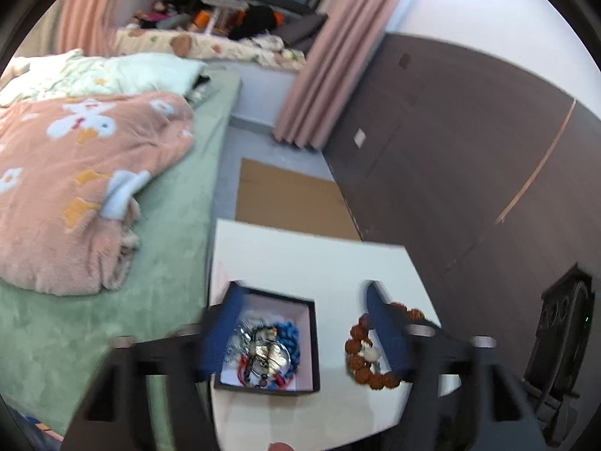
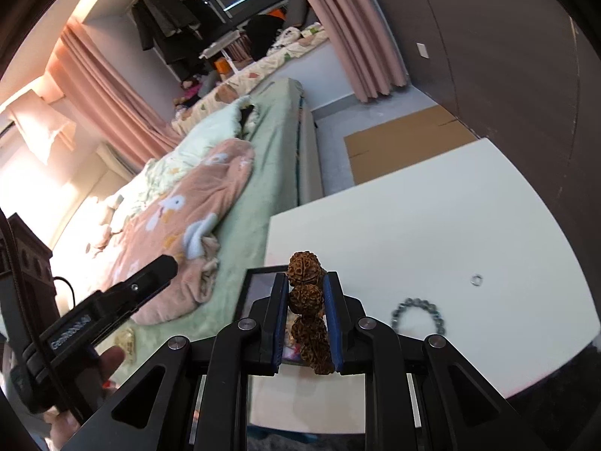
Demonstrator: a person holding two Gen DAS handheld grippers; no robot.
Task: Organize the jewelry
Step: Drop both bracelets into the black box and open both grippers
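Note:
A black jewelry box (image 1: 313,342) with a pink lining sits on the white table (image 1: 300,259) and holds a tangle of jewelry (image 1: 265,353). My left gripper (image 1: 304,293) is open and empty above it. A brown walnut-bead bracelet (image 1: 366,345) shows to the right of the box, partly behind my right finger. In the right wrist view my right gripper (image 2: 306,280) is shut on the walnut-bead bracelet (image 2: 306,293), held over the box's edge (image 2: 259,272). A grey bead bracelet (image 2: 415,317) and a small ring (image 2: 476,280) lie on the table to the right.
A bed with a green sheet (image 1: 169,248) and a pink blanket (image 1: 75,188) borders the table on the left. Cardboard (image 1: 289,199) lies on the floor beyond the table. A dark wall (image 1: 469,150) runs along the right. The other gripper (image 2: 112,300) shows at the left.

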